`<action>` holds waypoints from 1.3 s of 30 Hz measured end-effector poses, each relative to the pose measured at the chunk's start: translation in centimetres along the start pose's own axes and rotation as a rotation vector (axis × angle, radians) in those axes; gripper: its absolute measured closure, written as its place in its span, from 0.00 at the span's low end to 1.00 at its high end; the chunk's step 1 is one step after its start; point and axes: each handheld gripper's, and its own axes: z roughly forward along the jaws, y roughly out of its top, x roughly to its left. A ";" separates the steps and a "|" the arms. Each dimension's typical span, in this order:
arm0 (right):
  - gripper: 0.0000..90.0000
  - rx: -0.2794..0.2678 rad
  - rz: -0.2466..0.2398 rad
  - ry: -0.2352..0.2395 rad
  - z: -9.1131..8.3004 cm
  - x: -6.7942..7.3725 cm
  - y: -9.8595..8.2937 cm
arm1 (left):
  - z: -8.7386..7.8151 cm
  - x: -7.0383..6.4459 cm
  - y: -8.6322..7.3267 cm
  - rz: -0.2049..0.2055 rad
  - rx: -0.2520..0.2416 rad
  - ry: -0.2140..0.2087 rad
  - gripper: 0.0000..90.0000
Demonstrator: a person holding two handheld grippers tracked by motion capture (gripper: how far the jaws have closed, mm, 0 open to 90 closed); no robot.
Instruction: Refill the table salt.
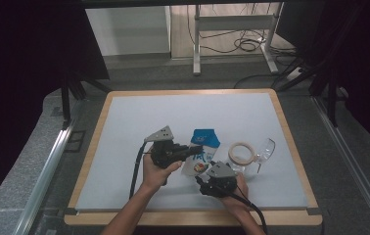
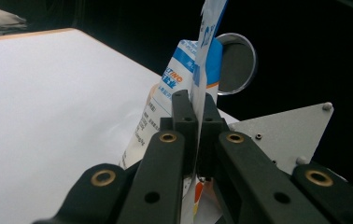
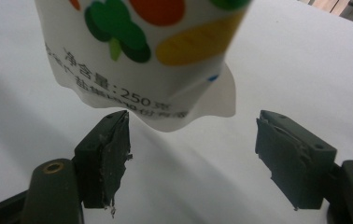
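Observation:
A white and blue pouch with printed fruit shapes sits near the middle of the white mat. My left gripper comes in from the left and is shut on the pouch's side edge; in the left gripper view the jaws pinch the pouch between them. My right gripper is just below the pouch and stands open. In the right gripper view the pouch's lower edge hangs above the gap between the jaws, touching neither.
A roll of tape and a clear glass lie right of the pouch. The mat sits on a wood-edged table. A metal stand and cables are beyond the far edge.

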 end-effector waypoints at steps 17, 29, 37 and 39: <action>0.35 -0.053 -0.082 -0.020 0.1 0.5 0.3 | 0.9 -0.6 0.7 -0.010 0.009 -0.044 1.00; 0.45 -0.056 -0.068 0.035 -0.3 0.3 0.0 | 1.8 -0.1 0.9 -0.036 0.016 -0.053 1.00; 0.47 -0.053 -0.061 0.043 -0.8 0.4 -0.2 | 2.2 0.1 1.0 -0.046 0.017 -0.054 1.00; 0.47 -0.056 -0.067 0.035 -0.9 0.4 -0.2 | 2.3 0.1 1.0 -0.049 0.017 -0.053 1.00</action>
